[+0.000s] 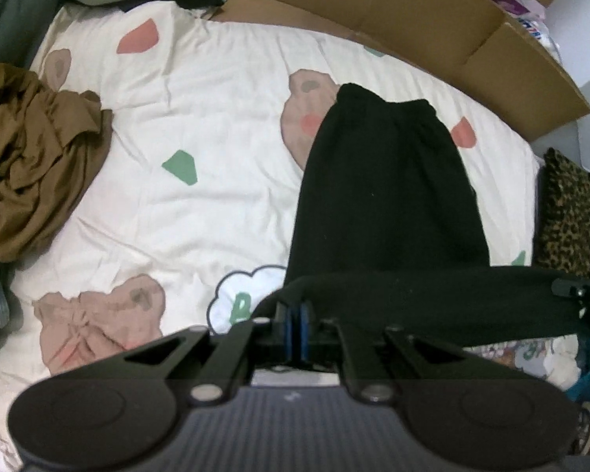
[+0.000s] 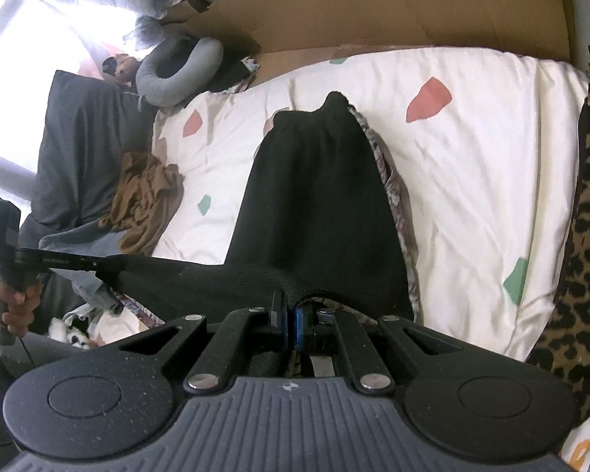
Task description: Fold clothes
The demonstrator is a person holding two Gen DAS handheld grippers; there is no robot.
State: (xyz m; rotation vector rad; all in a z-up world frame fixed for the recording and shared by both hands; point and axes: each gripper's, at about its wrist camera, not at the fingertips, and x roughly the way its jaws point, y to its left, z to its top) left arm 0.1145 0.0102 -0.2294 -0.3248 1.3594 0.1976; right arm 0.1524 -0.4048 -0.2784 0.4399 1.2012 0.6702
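Both grippers, left (image 1: 295, 314) and right (image 2: 291, 316), clamp the black garment's (image 1: 385, 196) near edge (stretched taut) above the quilt (image 1: 216, 118).

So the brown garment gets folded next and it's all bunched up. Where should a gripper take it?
Judging by its pose, take the brown garment at the corner poking out toward the middle of the bed, coming from above on that open side. The rest is a crumpled heap against the dark bedding, with no clear edge showing.

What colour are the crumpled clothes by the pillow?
Brown crumpled clothes, clearest in the left wrist view.
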